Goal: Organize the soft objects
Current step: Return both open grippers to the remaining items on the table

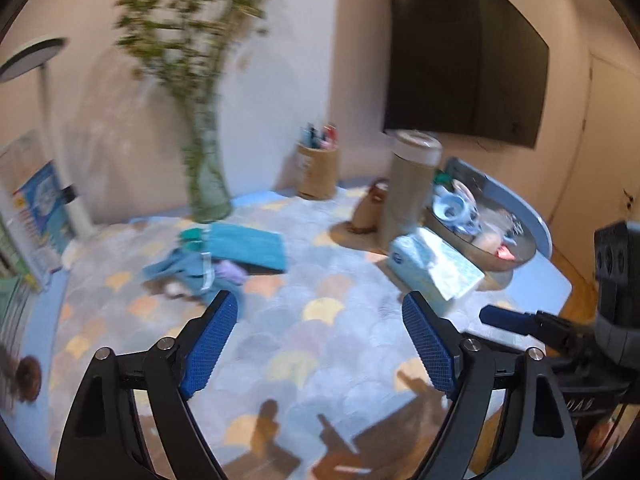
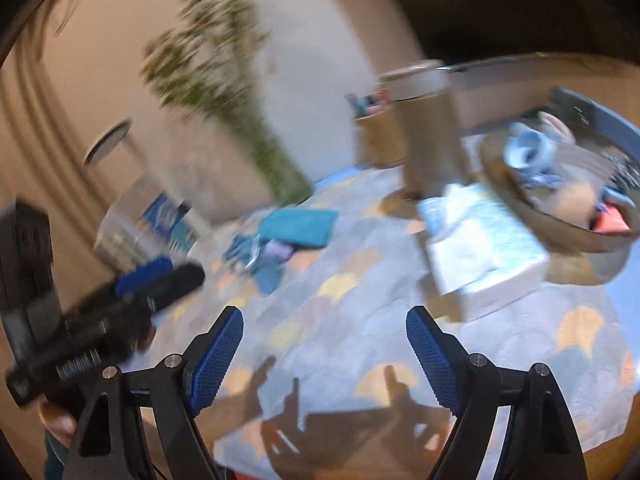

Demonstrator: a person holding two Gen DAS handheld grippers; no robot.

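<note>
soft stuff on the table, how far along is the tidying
Done: one teal cloth looks folded flat. In hand: nothing; the left hand-held gripper and right hand-held gripper are both open and empty above the mat. Left: the crumpled blue and purple pile beside the folded cloth.

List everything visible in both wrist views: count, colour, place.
folded towel: 1, teal, mid-table
cloth heap: 1, blue and lilac, touching the towel's near-left side
vase: 1, clear green, with branches, back left
pen cup: 1, tan, at the wall
canister: 1, beige, right of the cup
tissue pack: 1, pale blue, front of canister
tray: 1, brown, holding small items, far right
lamp: 1, white, left
screen: 1, black, on wall
left gripper: open, empty
right gripper: open, empty
</note>
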